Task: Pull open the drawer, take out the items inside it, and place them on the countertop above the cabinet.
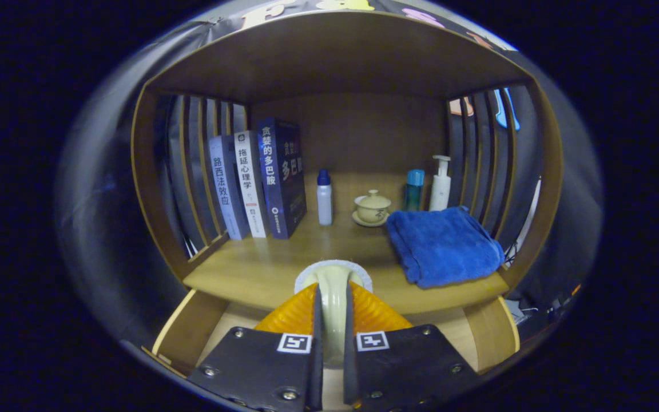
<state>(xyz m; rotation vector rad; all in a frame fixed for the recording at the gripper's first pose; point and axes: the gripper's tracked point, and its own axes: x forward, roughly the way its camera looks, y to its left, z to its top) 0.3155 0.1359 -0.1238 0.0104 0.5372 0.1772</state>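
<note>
One item, a pale brush [333, 286], sits clamped between the nearly closed gripper [333, 320] fingers, lifted from the open drawer [192, 320] below. The countertop [261, 269] lies just ahead; setting down remains.

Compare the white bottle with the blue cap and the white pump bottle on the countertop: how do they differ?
The blue-capped bottle has a plain screw-type cap; the pump bottle has a white pump head. The blue-capped bottle stands next to the books, the pump bottle behind the blue towel. Both stand upright, with white bodies. The gripper has its jaws shut on a pale item.
</note>
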